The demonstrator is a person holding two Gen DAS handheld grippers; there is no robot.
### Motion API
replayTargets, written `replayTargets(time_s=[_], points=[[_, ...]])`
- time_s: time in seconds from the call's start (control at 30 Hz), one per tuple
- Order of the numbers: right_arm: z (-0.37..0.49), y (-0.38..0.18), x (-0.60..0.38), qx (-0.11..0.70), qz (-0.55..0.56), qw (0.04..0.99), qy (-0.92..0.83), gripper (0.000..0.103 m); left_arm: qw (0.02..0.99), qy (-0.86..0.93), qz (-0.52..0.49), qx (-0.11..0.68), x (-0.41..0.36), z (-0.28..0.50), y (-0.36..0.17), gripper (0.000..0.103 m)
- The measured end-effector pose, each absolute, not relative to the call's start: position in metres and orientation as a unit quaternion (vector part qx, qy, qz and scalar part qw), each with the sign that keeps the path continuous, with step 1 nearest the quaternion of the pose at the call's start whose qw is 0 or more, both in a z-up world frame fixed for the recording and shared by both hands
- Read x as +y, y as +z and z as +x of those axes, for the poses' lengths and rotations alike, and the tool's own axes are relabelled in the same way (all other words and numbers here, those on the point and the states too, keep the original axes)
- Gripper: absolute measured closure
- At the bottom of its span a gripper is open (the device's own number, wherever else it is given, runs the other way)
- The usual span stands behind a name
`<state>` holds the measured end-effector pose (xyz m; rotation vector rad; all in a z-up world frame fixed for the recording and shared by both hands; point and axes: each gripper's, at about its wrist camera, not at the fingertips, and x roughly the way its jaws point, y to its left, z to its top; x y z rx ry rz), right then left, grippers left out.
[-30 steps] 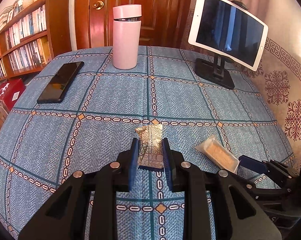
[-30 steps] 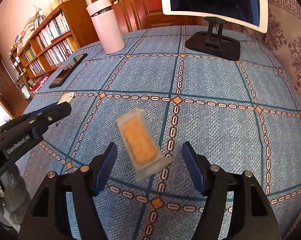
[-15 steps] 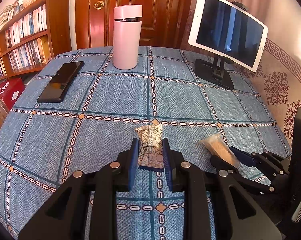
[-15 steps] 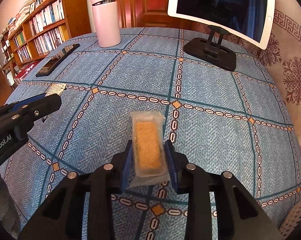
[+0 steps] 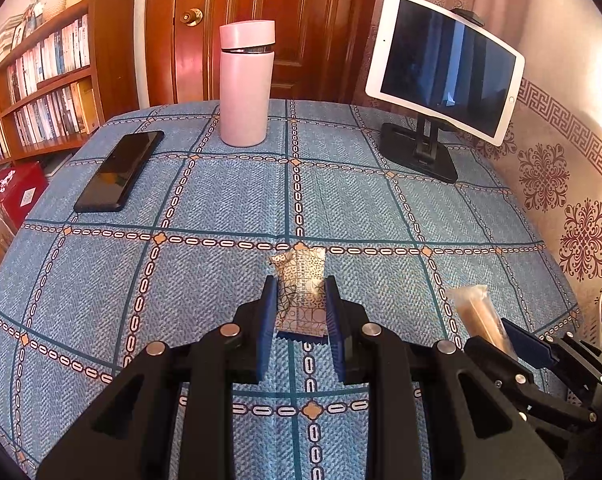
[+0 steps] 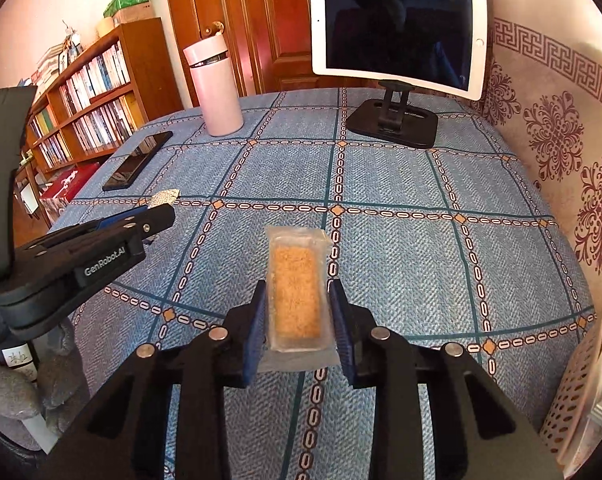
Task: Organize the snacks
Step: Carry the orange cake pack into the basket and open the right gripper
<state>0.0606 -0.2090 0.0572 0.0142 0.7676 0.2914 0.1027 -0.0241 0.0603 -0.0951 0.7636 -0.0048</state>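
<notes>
My left gripper (image 5: 300, 304) is shut on a patterned beige snack packet (image 5: 301, 288) over the blue checked tablecloth (image 5: 221, 200). My right gripper (image 6: 297, 308) is shut on a clear-wrapped orange cracker bar (image 6: 295, 288) and holds it a little above the cloth. The right gripper and its bar (image 5: 479, 314) show at the lower right of the left wrist view. The left gripper (image 6: 157, 216) with the packet's tip (image 6: 165, 197) shows at the left of the right wrist view.
A pink tumbler (image 5: 245, 84), a black phone (image 5: 119, 170) and a tablet on a black stand (image 5: 441, 68) stand at the table's far side. A white perforated basket (image 6: 581, 380) sits off the table's right edge. A bookshelf (image 5: 41, 80) is at the left.
My right gripper closed on the cracker bar, straightened it and lifted it slightly. My left gripper stays shut on the patterned packet, about where it was.
</notes>
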Motion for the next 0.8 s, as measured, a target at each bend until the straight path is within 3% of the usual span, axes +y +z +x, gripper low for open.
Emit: replayTargets(time_s=[0.8], points=[[-0.015, 0.107, -0.251, 0.316, 0.059, 0.941, 0.109, 0.072, 0.934, -0.027, -0.047, 0.353, -0.028, 0.09, 0.076, 0.079]])
